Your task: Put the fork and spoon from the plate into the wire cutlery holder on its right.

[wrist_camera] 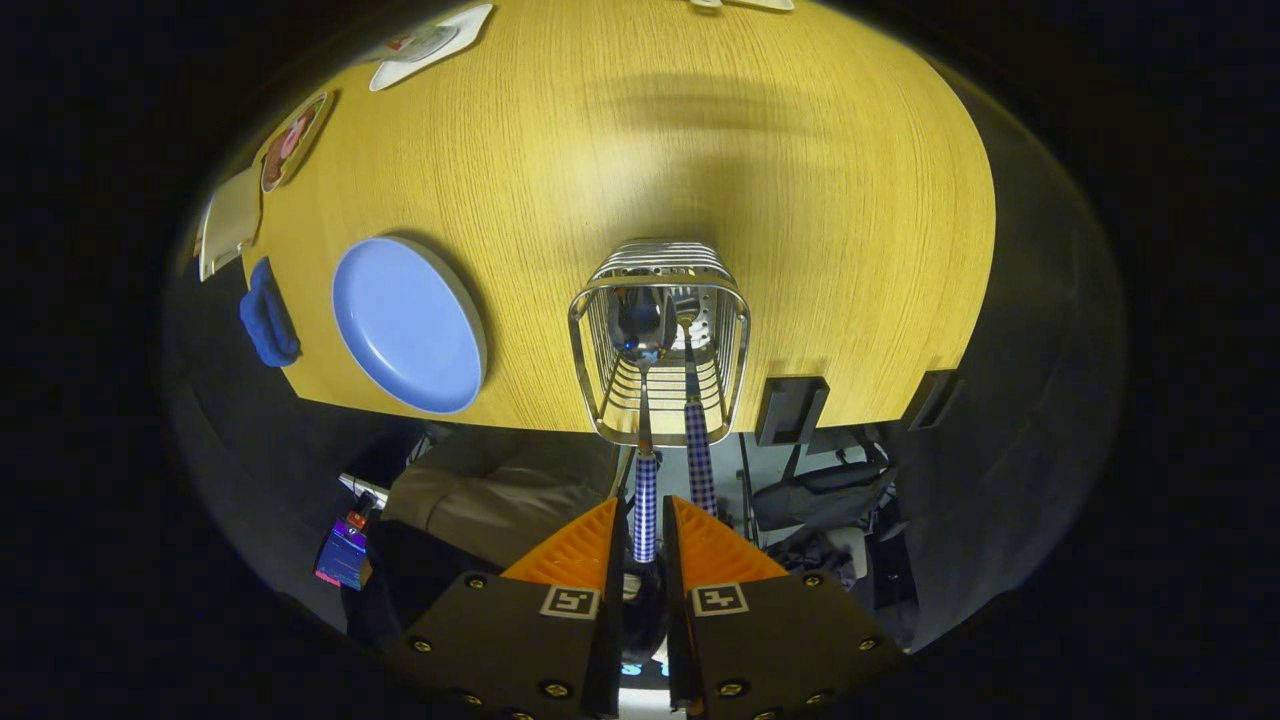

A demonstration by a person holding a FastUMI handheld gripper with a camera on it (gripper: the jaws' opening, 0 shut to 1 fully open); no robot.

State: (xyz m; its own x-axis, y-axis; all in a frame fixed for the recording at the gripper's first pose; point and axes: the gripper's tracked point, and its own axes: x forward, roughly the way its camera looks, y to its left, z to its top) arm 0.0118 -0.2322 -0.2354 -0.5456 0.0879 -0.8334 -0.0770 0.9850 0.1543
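The wire cutlery holder (660, 340) stands on the wooden table near its edge, just beyond my fingers. The spoon (642, 330) hangs bowl-down inside it, and its checked handle runs back between my fingers. My gripper (645, 535) is shut on that handle. The fork (692, 400) also stands in the holder, just right of the spoon, and its checked handle sticks out beside my right finger (710, 550). Left of the holder lies the blue plate (410, 325), with nothing on it.
A blue cloth (268, 315) lies left of the plate at the table edge. Several flat cards (295, 140) lie farther off on the wood. Two dark clamps (790, 408) grip the table edge right of the holder. Bags and a lit screen (345, 555) sit below.
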